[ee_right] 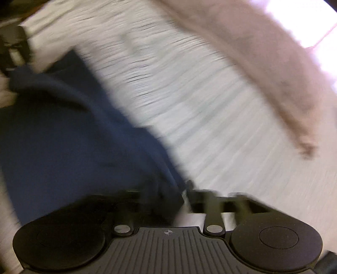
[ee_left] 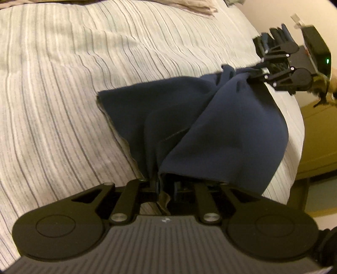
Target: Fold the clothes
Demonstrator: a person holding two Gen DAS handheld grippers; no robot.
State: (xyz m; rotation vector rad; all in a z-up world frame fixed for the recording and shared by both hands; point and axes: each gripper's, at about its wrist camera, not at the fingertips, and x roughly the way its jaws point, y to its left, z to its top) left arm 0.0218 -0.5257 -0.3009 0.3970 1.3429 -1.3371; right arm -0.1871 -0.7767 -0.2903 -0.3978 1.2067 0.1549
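Observation:
A navy garment (ee_left: 189, 118) lies bunched on the striped bedspread (ee_left: 63, 84), near the bed's right edge. My left gripper (ee_left: 165, 183) sits at its near end. A fold of the cloth with a tan inner edge hangs between the fingers, which stand slightly apart with a dark gap on one side. My right gripper (ee_left: 260, 59) is at the garment's far corner with its fingers spread wide, and the lower one touches the cloth. The right wrist view is blurred: the navy garment (ee_right: 63, 137) lies against the left finger of that gripper (ee_right: 172, 189), which is open.
A beige cloth (ee_left: 189, 6) lies at the far end of the bed, also visible as a blurred beige cloth (ee_right: 273, 63). The bed's edge runs down the right, with an olive surface (ee_left: 316, 137) below it. A hand (ee_left: 333, 84) holds the right gripper.

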